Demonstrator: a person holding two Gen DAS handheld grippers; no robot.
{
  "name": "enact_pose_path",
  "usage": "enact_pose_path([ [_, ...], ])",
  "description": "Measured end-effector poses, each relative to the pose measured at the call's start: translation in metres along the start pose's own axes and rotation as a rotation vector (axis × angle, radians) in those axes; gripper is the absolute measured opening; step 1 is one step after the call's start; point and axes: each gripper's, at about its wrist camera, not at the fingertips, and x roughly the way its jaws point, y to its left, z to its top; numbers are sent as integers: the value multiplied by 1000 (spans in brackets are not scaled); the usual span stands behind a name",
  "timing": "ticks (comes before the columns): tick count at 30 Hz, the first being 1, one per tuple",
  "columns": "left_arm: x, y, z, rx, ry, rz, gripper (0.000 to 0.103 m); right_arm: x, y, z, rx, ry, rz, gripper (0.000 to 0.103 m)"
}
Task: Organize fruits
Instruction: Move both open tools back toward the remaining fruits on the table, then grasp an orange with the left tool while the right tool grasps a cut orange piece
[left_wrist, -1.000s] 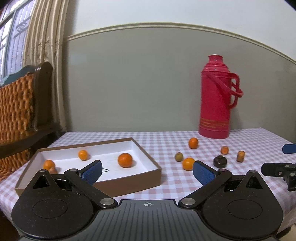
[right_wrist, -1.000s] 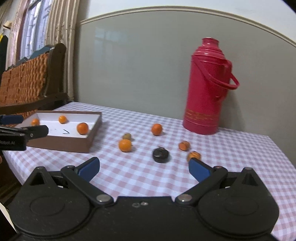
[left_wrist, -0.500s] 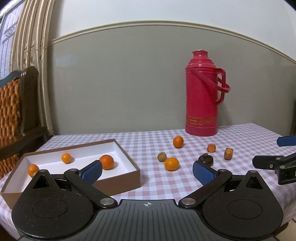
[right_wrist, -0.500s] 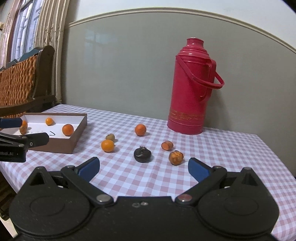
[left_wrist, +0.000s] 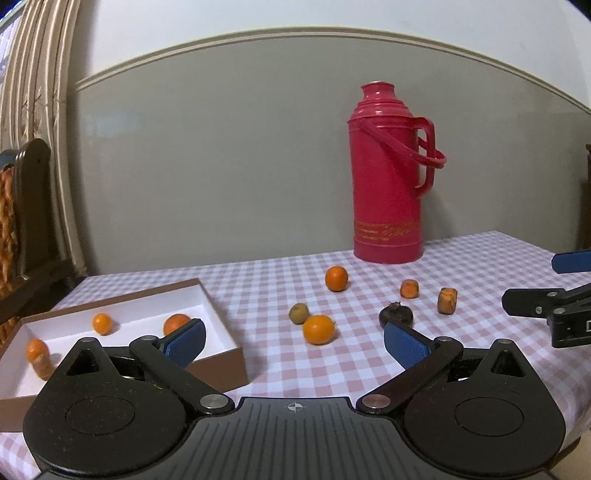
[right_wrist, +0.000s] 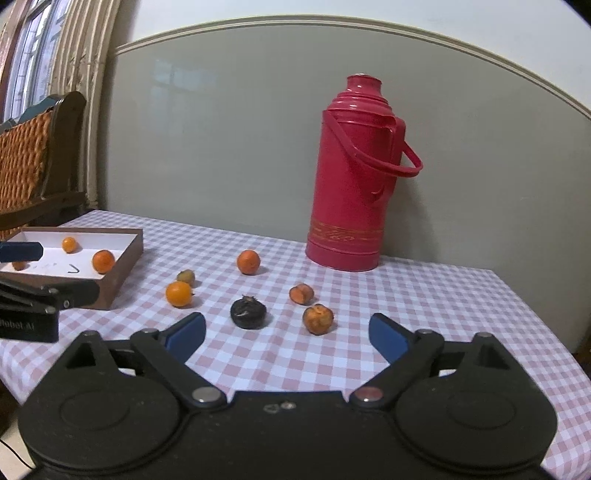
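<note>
A brown box (left_wrist: 221, 363) (right_wrist: 125, 258) with a white inside holds three oranges (left_wrist: 102, 323) (right_wrist: 103, 260). Loose on the checked cloth lie two oranges (left_wrist: 318, 329) (left_wrist: 336, 278) (right_wrist: 178, 294), a small greenish fruit (left_wrist: 299, 312) (right_wrist: 185, 276), a dark fruit (left_wrist: 396, 314) (right_wrist: 248, 313) and two orange-brown fruits (left_wrist: 447, 300) (right_wrist: 318, 318) (right_wrist: 301, 293). My left gripper (left_wrist: 293, 341) is open over the cloth by the box's right corner. My right gripper (right_wrist: 286, 334) is open, its jaws closing, nothing between them; the dark fruit lies just beyond its pads.
A tall red thermos (left_wrist: 388, 177) (right_wrist: 351, 177) stands at the back by the grey wall. A wicker chair (right_wrist: 29, 158) and a curtain (left_wrist: 40, 129) are at the left. The table's right edge (right_wrist: 535, 321) falls off near the right gripper.
The left view has swung right: box and fruits shifted left in frame. The right gripper has come closer to the dark fruit, and its pads stand slightly nearer each other.
</note>
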Motion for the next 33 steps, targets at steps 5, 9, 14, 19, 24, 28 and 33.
enact_pose_path([
  [5, 11, -8, 0, -19, 5, -23, 102, 11, -8, -3, 1, 12, -17, 81],
  [9, 15, -18, 1, 2, -1, -36, 102, 16, -14, -4, 2, 15, -26, 81],
  [14, 24, -20, 2, 6, 5, -38, 101, 24, -20, -3, 16, 9, -34, 81],
  [19, 43, -21, 3, 9, 31, -34, 94, 35, -16, -2, -10, 19, -25, 79],
  [24, 61, -23, 5, 11, 55, -32, 88, 51, -12, 2, -28, 13, -17, 77],
  [28, 73, -24, 4, 1, 87, -38, 79, 74, -12, 5, -36, 34, -14, 68],
  [33, 91, -23, 1, -30, 125, -36, 75, 92, -16, 3, -14, 66, -20, 63],
])
